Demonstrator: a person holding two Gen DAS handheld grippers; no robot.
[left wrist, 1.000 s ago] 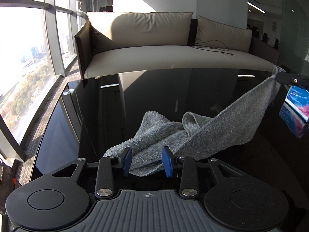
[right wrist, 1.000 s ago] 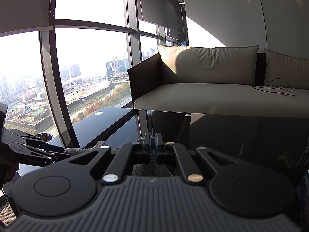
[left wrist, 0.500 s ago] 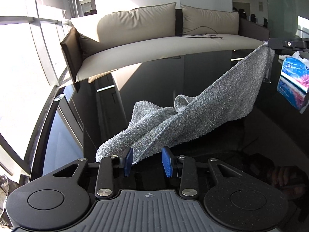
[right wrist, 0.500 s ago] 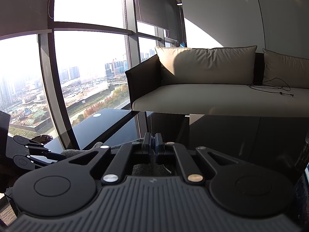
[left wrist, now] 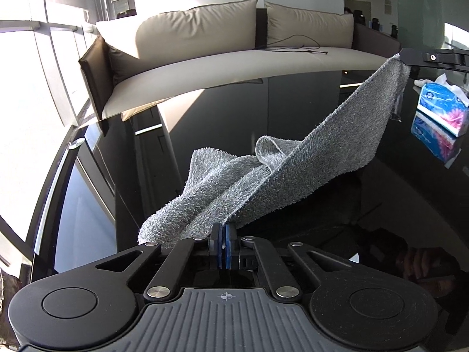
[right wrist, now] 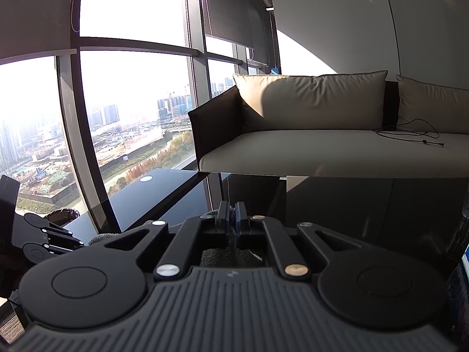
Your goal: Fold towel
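Note:
A grey terry towel (left wrist: 281, 173) stretches over the glossy black table (left wrist: 337, 264) in the left wrist view. My left gripper (left wrist: 224, 234) is shut on the towel's near edge. My right gripper (left wrist: 403, 58) is shut on the far corner at the upper right and holds it up, so the cloth hangs in a sagging span with loose folds bunched at the left. In the right wrist view my right gripper (right wrist: 233, 218) is shut on the towel (right wrist: 217, 256), which shows only beneath the fingers. The left gripper (right wrist: 79, 243) appears at the left edge.
A blue tissue box (left wrist: 442, 108) stands on the table at the right. A beige sofa (left wrist: 234, 55) with a cable on its seat sits beyond the table's far edge. Tall windows (right wrist: 123, 102) run along the left side.
My left gripper went from open around the towel's near edge to shut on it. My right gripper stayed shut on the far corner, held high.

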